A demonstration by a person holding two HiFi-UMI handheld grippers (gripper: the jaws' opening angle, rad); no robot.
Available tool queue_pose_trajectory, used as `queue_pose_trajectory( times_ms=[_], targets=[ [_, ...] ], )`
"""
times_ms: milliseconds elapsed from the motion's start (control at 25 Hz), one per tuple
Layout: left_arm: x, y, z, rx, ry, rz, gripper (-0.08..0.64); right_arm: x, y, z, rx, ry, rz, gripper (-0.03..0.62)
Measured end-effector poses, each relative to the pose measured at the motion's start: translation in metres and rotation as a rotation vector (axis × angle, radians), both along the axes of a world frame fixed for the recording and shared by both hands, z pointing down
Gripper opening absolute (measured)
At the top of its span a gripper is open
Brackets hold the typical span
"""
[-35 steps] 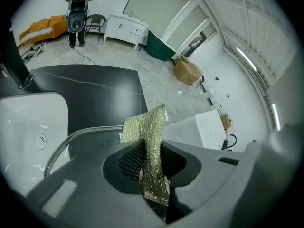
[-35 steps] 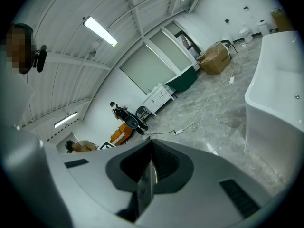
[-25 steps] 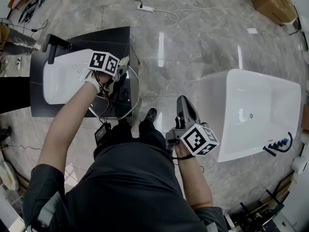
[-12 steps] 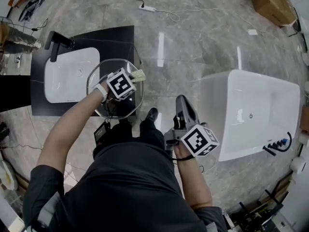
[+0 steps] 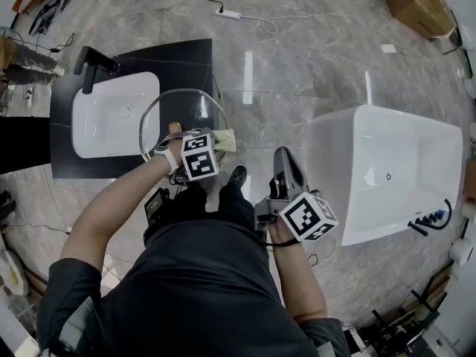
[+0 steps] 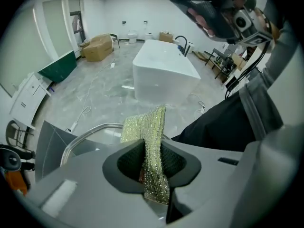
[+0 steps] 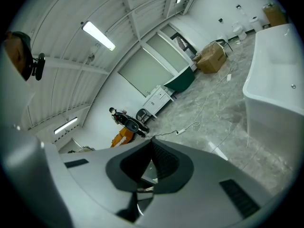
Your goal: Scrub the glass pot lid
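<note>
Clear smooth glass lid (image 5: pixel 190 114); glittery woven cloth (image 6: pixel 145 132); glossy marble floor (image 5: pixel 297 65)

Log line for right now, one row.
left gripper shut on scrub pad | pad at glass pot lid rim, contact unclear | right gripper shut, empty, away from lid

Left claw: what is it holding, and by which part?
The left claw is shut on a yellow-green scrubbing cloth, pinched near its lower end; the rest sticks out past the jaws.
</note>
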State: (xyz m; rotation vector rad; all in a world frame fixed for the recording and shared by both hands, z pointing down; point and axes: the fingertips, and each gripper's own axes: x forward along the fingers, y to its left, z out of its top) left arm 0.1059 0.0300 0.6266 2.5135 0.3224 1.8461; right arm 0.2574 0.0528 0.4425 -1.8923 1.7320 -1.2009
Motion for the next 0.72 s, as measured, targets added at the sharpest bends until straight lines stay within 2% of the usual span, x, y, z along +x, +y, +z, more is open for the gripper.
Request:
queue_pose_trajectory(
  times_ms=[320,480,720],
  targets=[
    [0.000,0.033,-0.002,-0.051,0.016,0.017,0.072,0.001,0.005,0.005,-0.020,-0.007,-0.013,0.008],
    [-0.014,0.052,0.000,-0.045,0.021,0.055,0.072,-0.009,0.005,0.002,-0.011,-0.004,-0.027,0.008],
    [-0.008,0.060,-0.003,-0.049,0.041,0.045,0.072,-0.001,0.004,0.003,-0.025,-0.011,-0.048,0.007]
  ],
)
